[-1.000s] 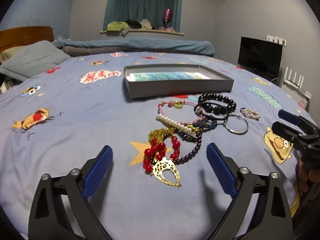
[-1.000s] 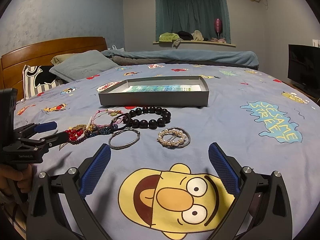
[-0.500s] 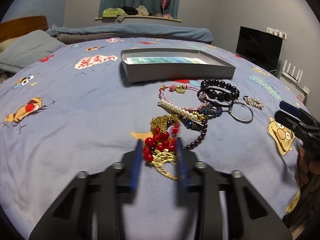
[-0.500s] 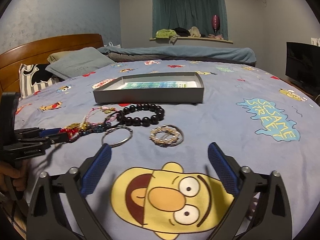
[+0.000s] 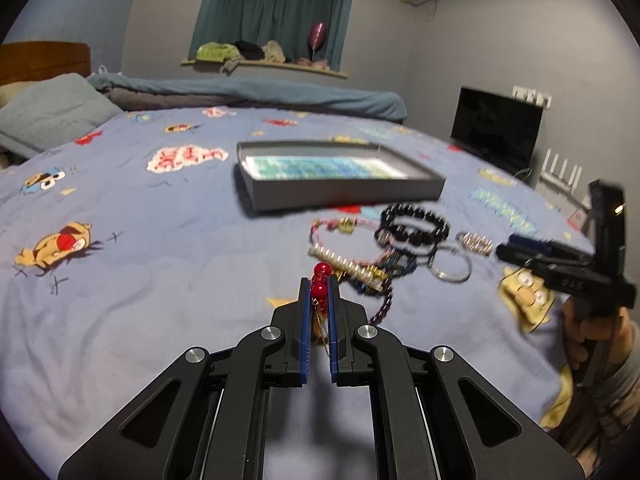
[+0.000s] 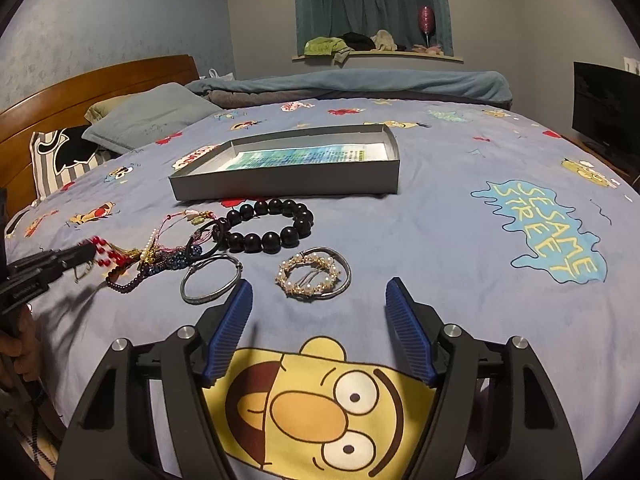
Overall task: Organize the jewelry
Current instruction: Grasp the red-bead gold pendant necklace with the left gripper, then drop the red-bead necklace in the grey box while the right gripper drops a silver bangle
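My left gripper (image 5: 319, 286) is shut on the red bead necklace (image 5: 321, 280), lifted just above the bedspread; it also shows in the right wrist view (image 6: 86, 252) with red beads (image 6: 105, 254) trailing. A pile of jewelry (image 5: 360, 256) lies in front of a grey open box (image 5: 340, 190): black bead bracelet (image 6: 268, 226), silver bangle (image 6: 210, 284), pearl ring piece (image 6: 312, 274), pearl strand (image 5: 344, 264). My right gripper (image 6: 318, 312) is open and empty, just short of the pearl piece. It appears at the right of the left wrist view (image 5: 528, 250).
The blue cartoon bedspread (image 6: 480, 240) covers the bed. Pillows (image 6: 148, 116) and a wooden headboard (image 6: 80, 92) lie at the far left. A black TV (image 5: 496, 128) stands at the right, off the bed. A folded blanket (image 6: 360, 84) lies along the far edge.
My left gripper closed on the red bead necklace and lifted it from the pile. My right gripper narrowed somewhat and moved closer to the pearl piece.
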Demonstrator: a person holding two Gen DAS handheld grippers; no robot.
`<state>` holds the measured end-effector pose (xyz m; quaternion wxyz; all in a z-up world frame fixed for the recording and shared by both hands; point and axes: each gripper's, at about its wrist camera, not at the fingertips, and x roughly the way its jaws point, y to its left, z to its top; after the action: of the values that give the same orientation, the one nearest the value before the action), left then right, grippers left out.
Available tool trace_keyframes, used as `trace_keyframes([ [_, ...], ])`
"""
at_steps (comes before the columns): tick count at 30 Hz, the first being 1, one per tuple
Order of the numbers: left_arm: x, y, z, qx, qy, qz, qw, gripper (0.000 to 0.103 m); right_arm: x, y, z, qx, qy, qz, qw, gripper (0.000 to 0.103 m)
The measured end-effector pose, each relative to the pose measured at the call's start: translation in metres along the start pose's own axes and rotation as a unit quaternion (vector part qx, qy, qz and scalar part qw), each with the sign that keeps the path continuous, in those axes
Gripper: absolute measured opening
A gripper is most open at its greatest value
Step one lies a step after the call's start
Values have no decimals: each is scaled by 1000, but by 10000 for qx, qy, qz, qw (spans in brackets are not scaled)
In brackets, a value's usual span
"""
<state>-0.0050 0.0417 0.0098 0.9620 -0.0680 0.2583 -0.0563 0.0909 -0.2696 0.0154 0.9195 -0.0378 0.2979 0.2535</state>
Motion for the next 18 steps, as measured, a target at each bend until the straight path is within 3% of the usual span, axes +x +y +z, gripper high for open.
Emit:
trace_keyframes([
  [10, -4, 2, 22, -119, -380, -170, 9991, 8, 26, 7, 17, -205, 434, -90, 9988, 57],
  [12, -5, 2, 24, -124, -431, -165, 9989, 8, 35, 7, 16, -232, 575, -115, 9980, 50],
  [18, -11, 11, 31, -193, -604, -144, 9979, 8, 30, 10, 15, -336, 442, -131, 9984, 47],
])
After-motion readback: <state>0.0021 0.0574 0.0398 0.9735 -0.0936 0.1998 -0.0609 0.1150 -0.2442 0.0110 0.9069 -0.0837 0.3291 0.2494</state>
